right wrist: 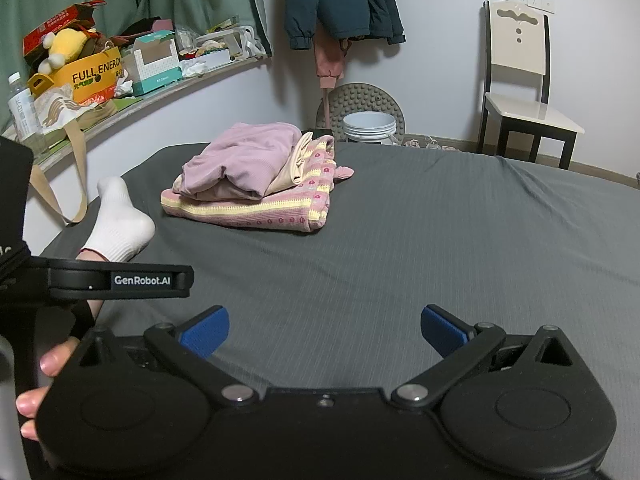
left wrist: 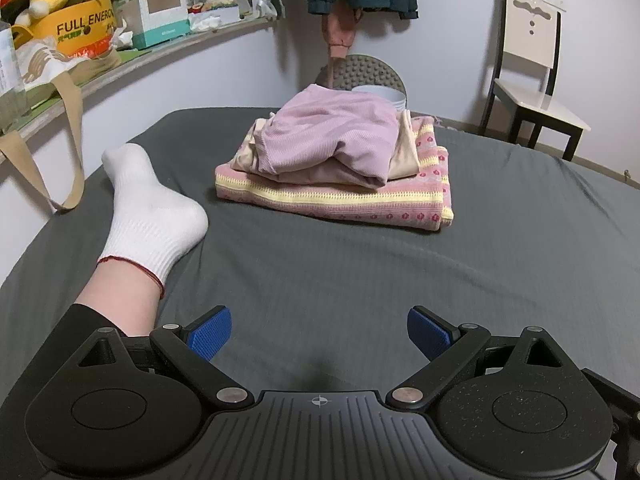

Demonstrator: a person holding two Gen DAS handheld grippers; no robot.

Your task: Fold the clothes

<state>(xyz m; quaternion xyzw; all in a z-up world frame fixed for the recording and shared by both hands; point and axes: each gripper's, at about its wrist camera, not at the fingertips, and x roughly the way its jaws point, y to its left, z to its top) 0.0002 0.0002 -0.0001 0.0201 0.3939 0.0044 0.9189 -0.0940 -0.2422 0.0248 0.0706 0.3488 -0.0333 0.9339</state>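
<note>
- Left gripper [left wrist: 319,334]: blue-padded fingers spread wide, nothing between them, hovering over the grey bedsheet [left wrist: 360,272].
- Right gripper [right wrist: 325,332]: fingers likewise apart and empty, above the same sheet.
- Folded clothes [left wrist: 336,160] — a lilac top over a beige piece, stacked on a pink-and-yellow patterned knit — lie on the bed, well ahead of both grippers.
- A person's foot in a white sock [left wrist: 148,208] rests on the sheet, left of the stack.

Home bedroom: grey-sheeted bed [right wrist: 400,240] ahead, jackets [right wrist: 340,0] hanging on far wall, cluttered shelf [right wrist: 160,96] left, chair [right wrist: 524,100] right.
</note>
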